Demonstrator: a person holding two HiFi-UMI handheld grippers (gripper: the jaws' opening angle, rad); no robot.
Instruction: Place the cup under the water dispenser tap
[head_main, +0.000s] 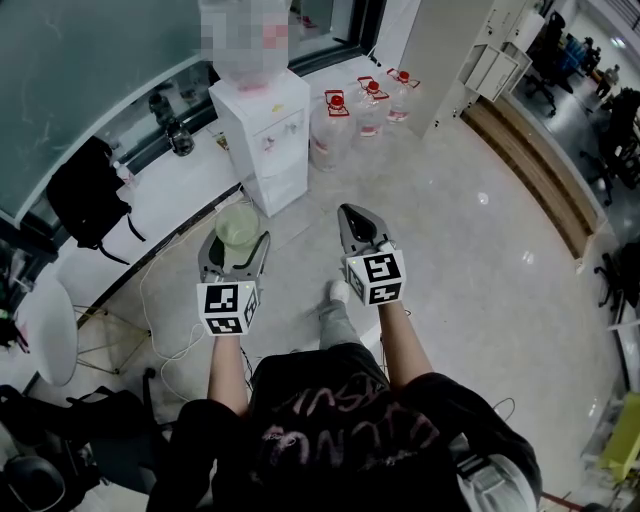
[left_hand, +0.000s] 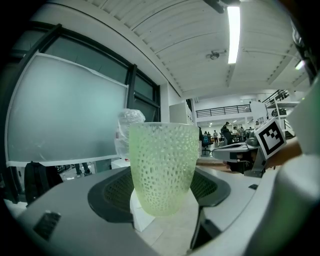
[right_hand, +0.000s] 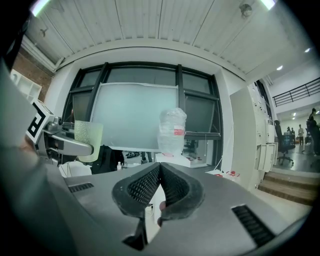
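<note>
In the head view, the person is holding both tools out over the pale floor. The left gripper (head_main: 238, 246) is clasping a pale green cup (head_main: 238, 224) upright between widely spread jaws. The cup is hanging in the air just short of the white water dispenser (head_main: 268, 140), near its lower front and not touching it. The right gripper (head_main: 351, 216) is pointing the same way beside it, well apart from the dispenser. Capped water bottles (head_main: 366, 102) are standing on the floor beyond the dispenser.

In the left gripper view, the dimpled cup (left_hand: 164, 168) is sitting upright between the two dark pads, which are pressing on its lower sides. The dispenser's clear bottle (left_hand: 129, 123) is showing behind the cup's left edge.

In the right gripper view, the jaws of the right gripper (right_hand: 159, 169) are meeting at their tips with nothing between them. The cup (right_hand: 88, 141) is showing at the left, and the dispenser (right_hand: 173, 159) is standing straight ahead.
</note>
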